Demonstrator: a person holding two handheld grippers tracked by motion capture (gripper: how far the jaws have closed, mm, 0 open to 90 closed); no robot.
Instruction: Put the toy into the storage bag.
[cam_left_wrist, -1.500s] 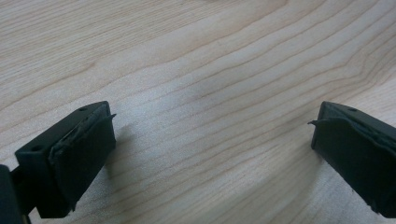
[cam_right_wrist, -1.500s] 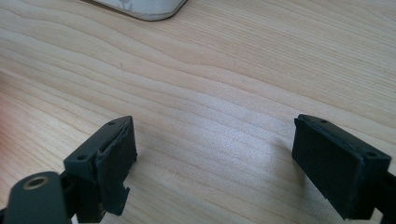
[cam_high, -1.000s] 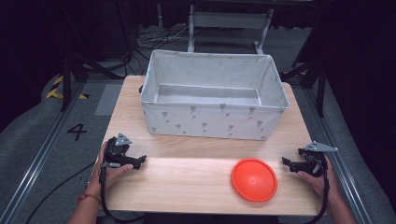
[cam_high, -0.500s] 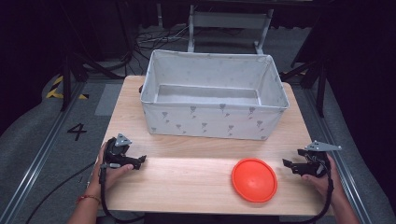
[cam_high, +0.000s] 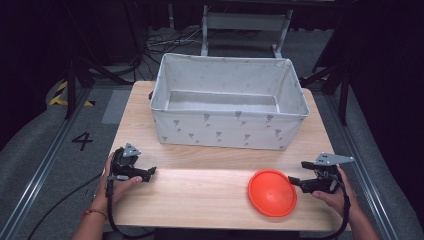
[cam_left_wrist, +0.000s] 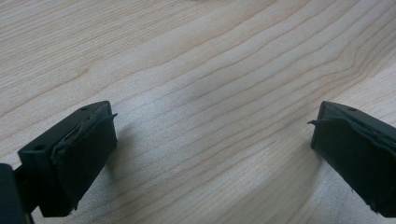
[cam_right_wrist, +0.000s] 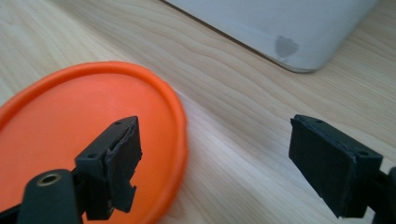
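On the wooden surface (cam_high: 200, 200), near its front edge and toward the person's right, an orange disc (cam_high: 272, 192) is lying flat, with nothing gripping it. The right gripper (cam_high: 296, 181) is hovering just beside the disc's right rim, and its fingers are standing wide apart. In the right gripper view one finger (cam_right_wrist: 116, 158) is showing over the orange disc (cam_right_wrist: 70, 140) while the other finger (cam_right_wrist: 334, 163) is showing over bare wood, so the rim is lying roughly between them, but neither pad is pressing on it. Whether that finger is touching the disc or floating just above it cannot be told.

The left gripper (cam_high: 148, 172) is resting well apart, at the front left of the surface, in the person's left hand (cam_high: 117, 182). Its fingers are also spread open, with plain wood grain between them in the left gripper view and nothing near them.

Behind both, the grey fabric bin (cam_high: 230, 130) is sitting upright in the middle of the surface, and its inside is looking empty. Its lower corner (cam_right_wrist: 289, 42) is showing just beyond the disc in the right gripper view.

Judging from this layout, the work is only beginning: the approach to the disc is nearly made, while the grasp, the lift and the likely carry to the bin are all remaining. The thin rim, lying flat on wood, is probably calling for a careful pinch.
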